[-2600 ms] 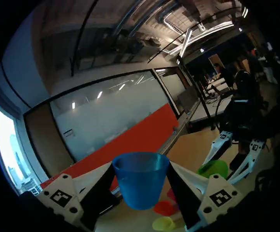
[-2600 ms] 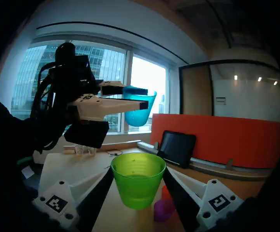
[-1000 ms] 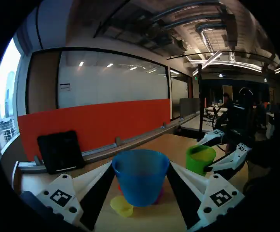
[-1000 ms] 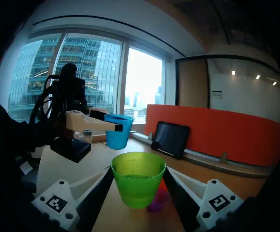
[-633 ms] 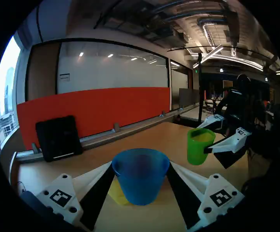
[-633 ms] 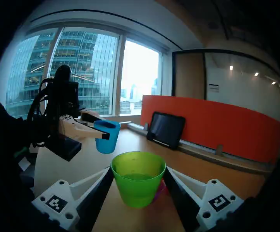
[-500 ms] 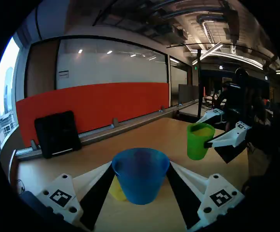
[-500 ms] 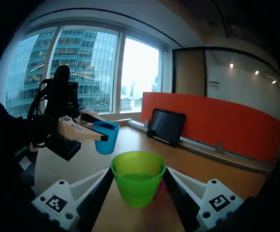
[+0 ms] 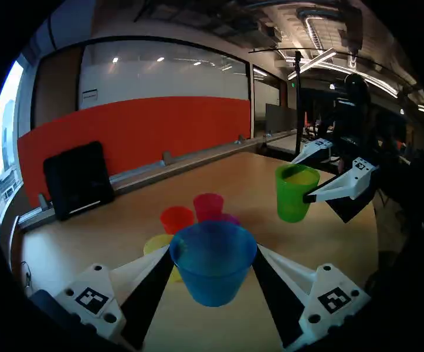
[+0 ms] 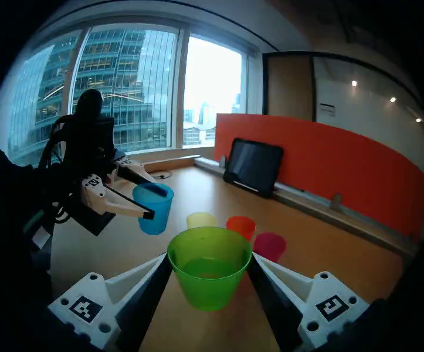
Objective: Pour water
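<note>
Left tongs (image 9: 213, 258): fingers set partway open and pressed on both sides of the blue cup (image 9: 213, 273), just under its rim.
Blue cup: upright, mouth up, on the near side of the small cups (image 9: 193, 212) in the left gripper view. In the right gripper view it hangs to the left of them, apart.
Right tongs (image 10: 209, 264): opened about as far, both fingers clamped on the green cup (image 10: 209, 281).
Green cup: upright, with liquid low in it. It is near side of the small cups in the right gripper view. In the left gripper view it sits right of them and well apart from the blue cup.
Contact with bench: cannot tell for either held cup.
Small cups: yellow, red-orange, pink and purple, bunched close together, standing on the bench (image 9: 241, 176).
Bench: pale wood, running out beyond the small cups.
Tablet (image 10: 253, 166): black, propped up at the far edge of the bench, behind the small cups.
Orange partition (image 10: 341, 170): behind the tablet, along the far edge of the bench.
Windows (image 10: 112, 88): beyond the small cups to the left in the right gripper view, with towers outside.
</note>
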A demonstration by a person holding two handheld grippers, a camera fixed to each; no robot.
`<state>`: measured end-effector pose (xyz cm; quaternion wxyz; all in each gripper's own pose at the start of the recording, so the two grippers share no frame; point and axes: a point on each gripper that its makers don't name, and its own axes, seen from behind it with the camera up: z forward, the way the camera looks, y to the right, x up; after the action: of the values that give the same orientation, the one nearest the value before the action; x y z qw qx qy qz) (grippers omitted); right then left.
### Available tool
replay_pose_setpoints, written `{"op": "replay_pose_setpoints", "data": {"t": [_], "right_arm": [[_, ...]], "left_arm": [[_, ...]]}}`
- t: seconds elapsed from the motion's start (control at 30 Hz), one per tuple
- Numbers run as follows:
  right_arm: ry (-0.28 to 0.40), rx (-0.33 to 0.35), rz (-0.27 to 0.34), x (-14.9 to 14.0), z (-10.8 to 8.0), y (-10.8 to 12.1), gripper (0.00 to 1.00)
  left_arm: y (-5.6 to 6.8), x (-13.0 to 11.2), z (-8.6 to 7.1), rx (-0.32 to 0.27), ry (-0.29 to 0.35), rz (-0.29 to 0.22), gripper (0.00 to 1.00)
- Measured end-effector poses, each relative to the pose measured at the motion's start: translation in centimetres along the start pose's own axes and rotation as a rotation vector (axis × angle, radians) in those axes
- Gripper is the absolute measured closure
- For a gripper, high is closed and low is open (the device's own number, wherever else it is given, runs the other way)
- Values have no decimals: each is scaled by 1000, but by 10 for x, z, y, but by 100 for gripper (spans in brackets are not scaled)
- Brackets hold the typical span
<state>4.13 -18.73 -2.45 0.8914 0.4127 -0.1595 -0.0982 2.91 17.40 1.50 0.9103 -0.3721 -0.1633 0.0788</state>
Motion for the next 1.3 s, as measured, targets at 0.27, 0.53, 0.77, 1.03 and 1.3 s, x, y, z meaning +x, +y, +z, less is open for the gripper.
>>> {"op": "replay_pose_setpoints", "data": {"t": [0.27,0.53,0.77,1.03,1.3], "right_arm": [[-86,20,9,-25,7,1,9],[-162,31,13,-49,15,4,9],[-230,55,15,-71,23,0,9],[-269,51,10,-87,34,5,9],[-288,47,5,-97,42,8,9]], "left_arm": [[7,-27,12,-21,-66,17,12],[9,-54,22,-36,-134,28,12],[9,-73,31,-53,-180,43,11],[11,-83,41,-75,-208,44,12],[12,-93,46,-85,-224,32,12]]}}
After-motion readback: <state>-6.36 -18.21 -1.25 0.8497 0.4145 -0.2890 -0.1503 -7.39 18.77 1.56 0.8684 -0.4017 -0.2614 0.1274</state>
